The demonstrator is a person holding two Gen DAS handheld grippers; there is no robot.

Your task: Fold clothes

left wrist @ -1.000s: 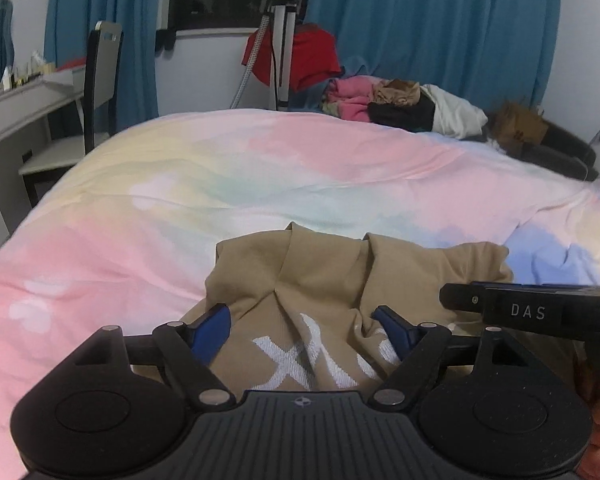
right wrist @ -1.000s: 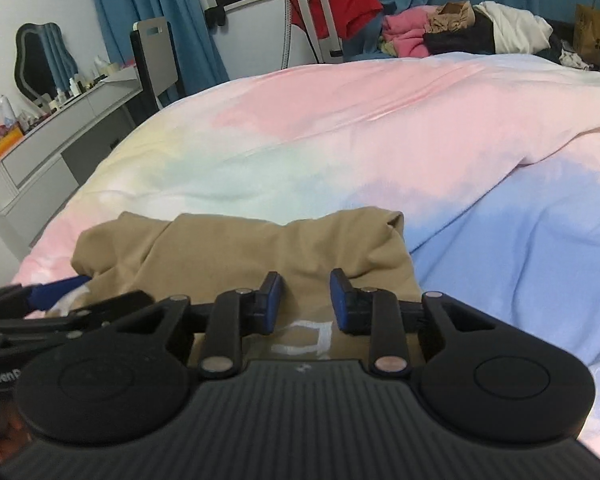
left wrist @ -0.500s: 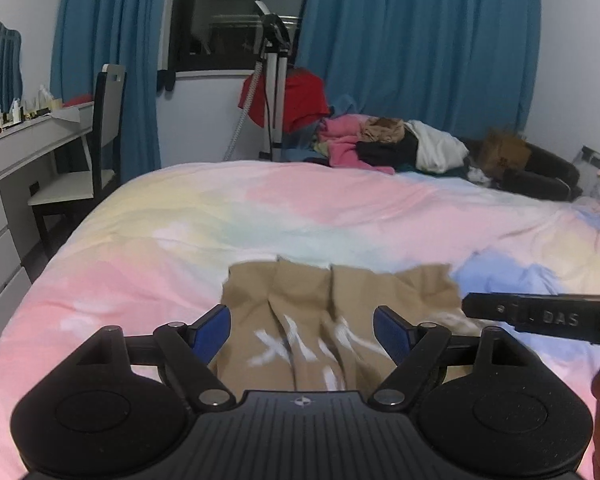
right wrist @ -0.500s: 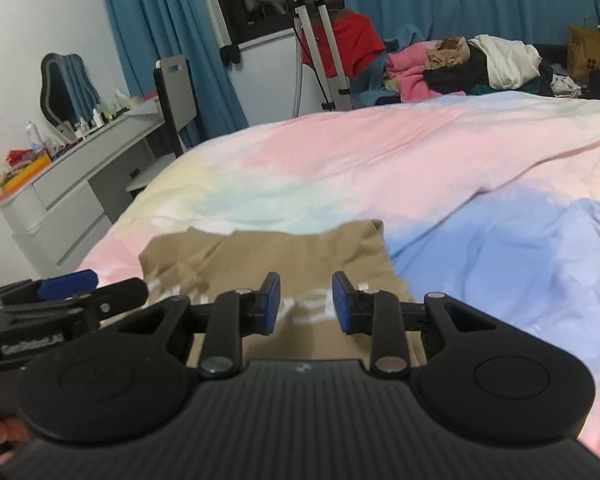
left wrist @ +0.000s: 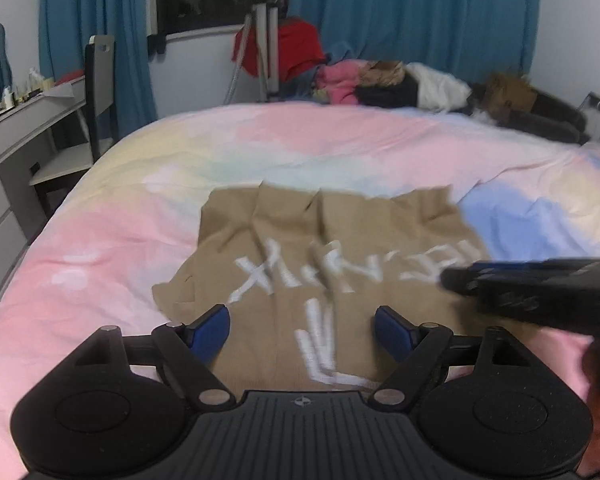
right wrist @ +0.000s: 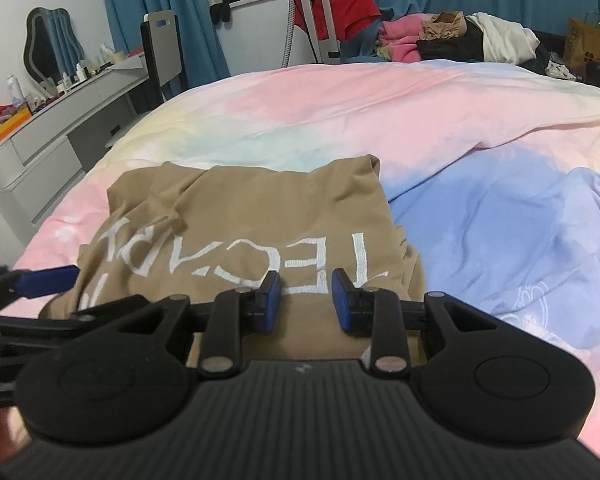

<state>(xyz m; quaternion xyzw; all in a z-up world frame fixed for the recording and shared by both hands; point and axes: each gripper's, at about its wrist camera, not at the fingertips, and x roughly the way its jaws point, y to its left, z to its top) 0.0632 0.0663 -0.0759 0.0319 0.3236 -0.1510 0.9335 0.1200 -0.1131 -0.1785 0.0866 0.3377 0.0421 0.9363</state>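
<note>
Shirt, tan with white lettering, lies rumpled on the bed, both sides seemingly folded in. Left claw hangs wide apart, right claw slightly parted, both empty above the shirt's near edge. Folding looks midway; another fold would need smoothing.

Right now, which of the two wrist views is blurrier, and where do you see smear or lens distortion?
Left wrist view: blurrier; the tan shirt, its white lettering and the right tongs crossing the frame are smeared. Right wrist view: sharper, the shirt's letters read cleanly and the left tongs show at the edge. Both views: fisheye bending bulges the pastel duvet and darkens the corners.
</note>
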